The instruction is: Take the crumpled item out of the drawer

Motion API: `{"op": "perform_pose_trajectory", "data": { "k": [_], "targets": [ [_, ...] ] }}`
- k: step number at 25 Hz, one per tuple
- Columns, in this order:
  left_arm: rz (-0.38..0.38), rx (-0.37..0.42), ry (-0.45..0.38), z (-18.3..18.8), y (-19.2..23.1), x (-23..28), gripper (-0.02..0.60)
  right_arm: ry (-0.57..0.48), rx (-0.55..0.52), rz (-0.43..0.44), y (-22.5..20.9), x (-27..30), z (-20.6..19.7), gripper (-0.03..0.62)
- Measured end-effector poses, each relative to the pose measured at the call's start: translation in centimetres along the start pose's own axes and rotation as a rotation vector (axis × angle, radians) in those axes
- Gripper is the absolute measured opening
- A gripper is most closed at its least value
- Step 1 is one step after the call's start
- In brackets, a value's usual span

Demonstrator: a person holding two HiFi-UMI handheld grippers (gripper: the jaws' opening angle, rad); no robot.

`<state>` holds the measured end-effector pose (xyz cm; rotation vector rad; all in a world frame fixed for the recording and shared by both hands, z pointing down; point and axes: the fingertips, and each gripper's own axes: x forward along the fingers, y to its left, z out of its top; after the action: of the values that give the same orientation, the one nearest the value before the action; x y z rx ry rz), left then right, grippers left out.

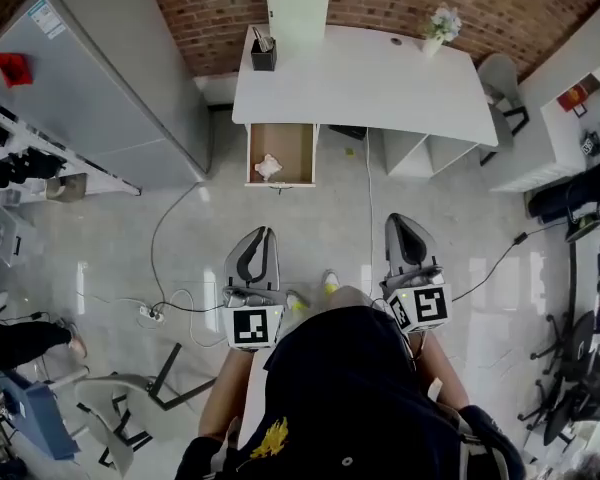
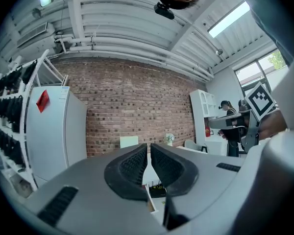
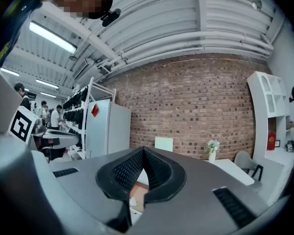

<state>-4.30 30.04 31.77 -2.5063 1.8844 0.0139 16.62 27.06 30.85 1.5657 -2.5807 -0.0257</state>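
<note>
Head view: white counter (image 1: 380, 83) against brick wall (image 1: 210, 8), its drawer (image 1: 298, 151) pulled open at the left front, brown inside. Crumpled item (image 1: 268, 166), white, lies in the drawer, toward its left-front part, touching nothing but the drawer bottom. On the counter: black pen holder (image 1: 263, 54) at the left rear, white upright panel (image 1: 298, 12) just beside it, flower vase (image 1: 438, 30) at the right rear. Grey cabinet (image 1: 100, 88) to the left, chair (image 1: 502, 80) to the right, cable (image 1: 160, 248) on the floor. Left gripper (image 1: 263, 233) and right gripper (image 1: 404, 220) held low in front of the person, both pointing at the counter and well apart from the drawer, neither touching anything. Left gripper view: left gripper (image 2: 149, 146) aims at the brick wall, fingers (image 2: 131, 168) brought together with only a thin slit between the tips, nothing in it; white cabinet (image 2: 54, 131) at left, flower vase (image 2: 169, 138) small above the fingers. Right gripper view: right gripper (image 3: 143, 151) fingers (image 3: 125, 173) meet at the tips, empty; below the tips the pads bow apart and the drawer's brown inside (image 3: 139, 192) shows through that gap, far off. Flower vase (image 3: 212, 148) and counter (image 3: 230, 170) at right, white cabinet (image 3: 108, 129) at left.
</note>
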Motion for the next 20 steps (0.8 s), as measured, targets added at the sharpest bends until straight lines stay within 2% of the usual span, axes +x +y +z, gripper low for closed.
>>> {"op": "perform_pose_trajectory", "data": {
  "k": [4,7,11,17,20],
  "targets": [
    [0.006,-0.004,0.003,-0.5,1.8,-1.1,0.020,0.003,-0.041,-0.025,1.0,0.4,-0.2,0.025],
    [0.019,-0.025,0.019,-1.2,3.3,-1.4,0.020,0.020,-0.031,-0.003,2.2,2.1,-0.8,0.025],
    [0.047,-0.007,0.057,-2.5,4.8,-0.3,0.021,0.034,-0.024,0.028,2.4,5.2,-1.5,0.025],
    [0.061,0.025,0.089,-3.8,7.6,6.4,0.021,0.031,-0.029,0.040,-0.6,12.3,-2.1,0.025],
    [0.063,0.060,0.096,-3.8,8.9,11.3,0.021,0.030,-0.034,0.058,-3.2,16.9,-2.2,0.025]
  ]
}}
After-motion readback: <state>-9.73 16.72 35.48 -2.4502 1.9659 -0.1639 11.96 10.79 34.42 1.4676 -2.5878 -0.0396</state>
